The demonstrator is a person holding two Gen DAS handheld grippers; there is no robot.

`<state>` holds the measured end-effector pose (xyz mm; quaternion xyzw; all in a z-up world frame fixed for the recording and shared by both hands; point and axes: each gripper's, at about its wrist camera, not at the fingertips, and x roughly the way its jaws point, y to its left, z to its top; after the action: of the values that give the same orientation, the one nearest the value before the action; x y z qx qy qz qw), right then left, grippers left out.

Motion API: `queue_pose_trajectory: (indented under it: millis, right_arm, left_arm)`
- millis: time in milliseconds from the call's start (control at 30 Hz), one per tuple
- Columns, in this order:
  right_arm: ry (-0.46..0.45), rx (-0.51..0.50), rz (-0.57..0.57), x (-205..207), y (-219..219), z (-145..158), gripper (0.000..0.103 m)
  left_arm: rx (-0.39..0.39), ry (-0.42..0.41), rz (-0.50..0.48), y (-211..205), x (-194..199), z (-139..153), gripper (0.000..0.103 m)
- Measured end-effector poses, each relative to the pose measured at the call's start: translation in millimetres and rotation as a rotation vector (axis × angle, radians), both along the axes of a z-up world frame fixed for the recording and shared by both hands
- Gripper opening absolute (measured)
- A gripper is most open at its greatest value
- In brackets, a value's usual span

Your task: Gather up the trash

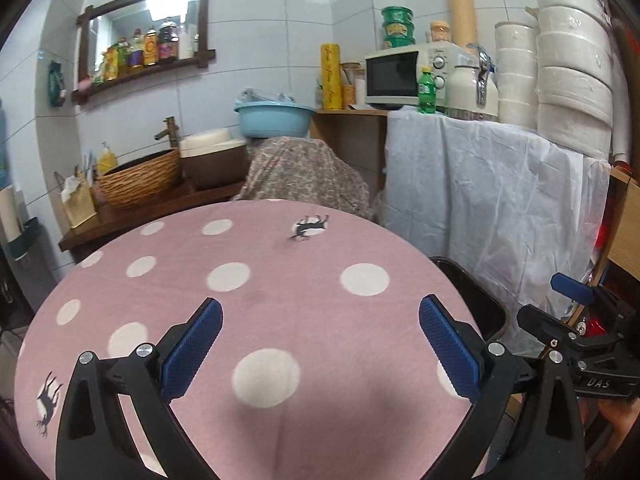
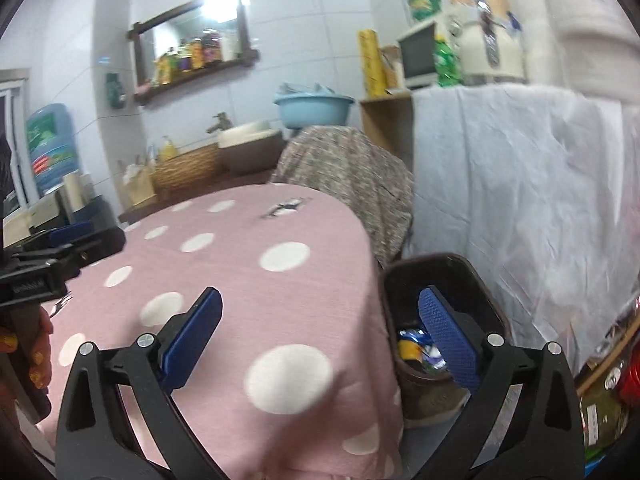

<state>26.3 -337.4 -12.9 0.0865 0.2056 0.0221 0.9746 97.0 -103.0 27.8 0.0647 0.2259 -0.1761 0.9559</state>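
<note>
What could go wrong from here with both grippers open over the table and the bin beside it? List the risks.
1. The right gripper hangs with one finger over the bin; a low swing could knock the bin, which already holds wrappers, and spill them.
2. The left gripper hovers close above the pink dotted tablecloth; a dip could snag and drag it.
3. The two grippers sit near each other and might collide.
</note>
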Motion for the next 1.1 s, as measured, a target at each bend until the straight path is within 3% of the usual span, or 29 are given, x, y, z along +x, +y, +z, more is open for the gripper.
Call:
queue_pose_trajectory:
  millis: [233,433,633,800,1100]
  right_arm:
    - [-0.094,-0.080,0.046,-28,59,29,0.097]
    - [-0.111,-0.099,0.066,-45,90,38,0.097]
    - [-0.143,-0.074,0.064,-67,95,38,0.097]
    - [-0.171,-0.027,0.065,-84,90,42,0.097]
    - [-0.217,-0.068,0.051,-104,91,45,0.097]
  left_arm:
    - [-0.043,-0.066,0.077,39,-34,-4,0.098]
    - [-0.071,-0.097,0.174,70,-62,-10,0.098]
    - [-0.136,-0.173,0.269,97,-90,-8,0.098]
    - [-0.123,-0.221,0.277,103,-110,-5,0.098]
    - [-0.153,-0.220,0.292,101,-117,-1,0.098]
